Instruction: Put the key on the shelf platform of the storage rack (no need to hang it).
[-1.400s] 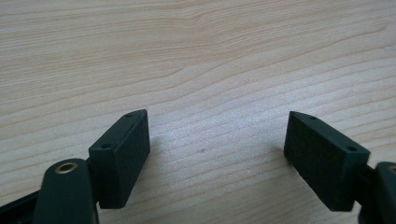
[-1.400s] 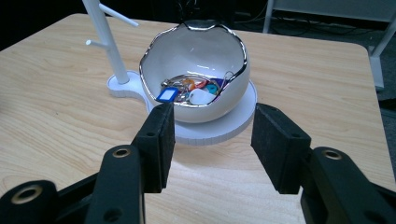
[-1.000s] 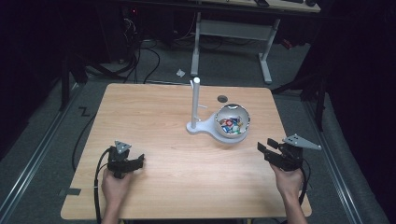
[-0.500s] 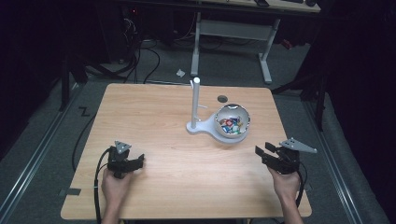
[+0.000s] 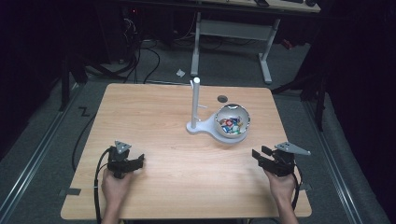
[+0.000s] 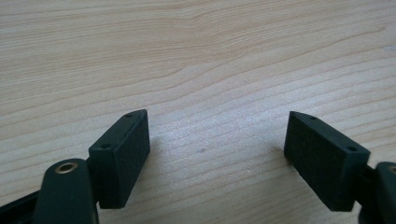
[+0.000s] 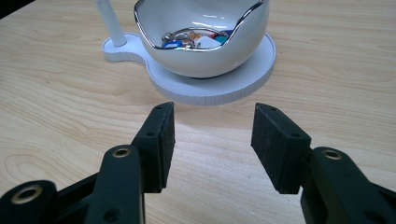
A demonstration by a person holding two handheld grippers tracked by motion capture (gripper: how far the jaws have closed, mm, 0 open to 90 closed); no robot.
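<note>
A white bowl [image 5: 232, 122] with a silver rim sits on the round end of a white stand base [image 5: 208, 128], toward the far right part of a light wooden table [image 5: 154, 116]. Inside the bowl lies a heap of small coloured pieces [image 5: 230, 125], too small to identify. A slim white post [image 5: 195, 100] rises upright from the narrow end of the base, just left of the bowl. In the right gripper view, the bowl [image 7: 205, 35] stands directly ahead of the jaws, near but apart from them, with the post [image 7: 109, 21] ahead and to their left. The right gripper [image 5: 259, 155], held in a hand [image 5: 280, 184] near the table's right edge, has its jaws spread with nothing between them; it points left and away toward the bowl. The left gripper [image 5: 138, 161], held in the other hand [image 5: 114, 184], is well apart from the bowl, which lies far ahead and to its right. Its jaws are spread wide over bare wood [image 6: 210, 70], grasping nothing. A small dark round spot [image 5: 222, 98] marks the table beyond the bowl.
</note>
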